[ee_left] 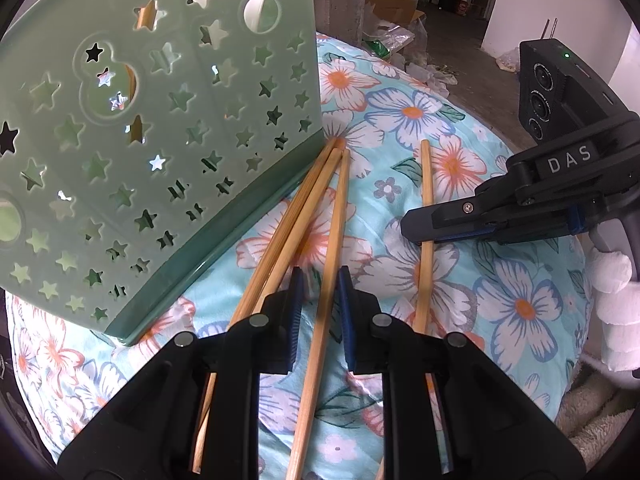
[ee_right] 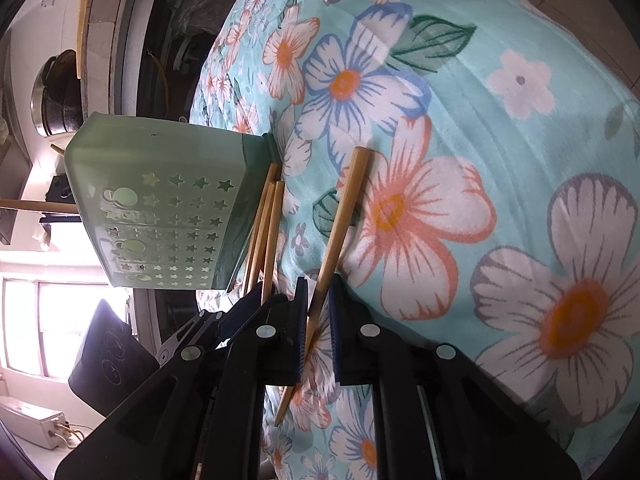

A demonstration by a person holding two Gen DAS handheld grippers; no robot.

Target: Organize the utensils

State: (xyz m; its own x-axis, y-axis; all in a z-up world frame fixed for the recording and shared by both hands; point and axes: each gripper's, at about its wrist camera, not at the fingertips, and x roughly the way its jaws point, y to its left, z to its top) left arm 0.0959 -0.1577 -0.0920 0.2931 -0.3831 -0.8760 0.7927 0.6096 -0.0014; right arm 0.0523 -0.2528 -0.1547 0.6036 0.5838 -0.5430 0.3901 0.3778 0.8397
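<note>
A pale green utensil holder (ee_left: 160, 140) with star-shaped holes leans tilted on the floral cloth (ee_left: 520, 264); wooden sticks show through its holes. Three wooden chopsticks (ee_left: 304, 208) lie together beside its base. My left gripper (ee_left: 320, 276) straddles the rightmost of them, and its blue pads stand a little apart from the wood. A single chopstick (ee_left: 427, 184) lies further right. My right gripper (ee_left: 418, 236) comes in from the right and is shut on it. In the right wrist view this chopstick (ee_right: 344, 216) runs between the pads of the right gripper (ee_right: 319, 292), with the holder (ee_right: 168, 208) at the left.
The cloth (ee_right: 500, 80) covers a rounded, cushion-like surface that drops away at its edges. Something white and fluffy (ee_left: 612, 300) lies at the right edge. Cardboard boxes and clutter (ee_left: 396, 12) stand on the floor behind. A dark pot (ee_right: 56, 96) sits far left.
</note>
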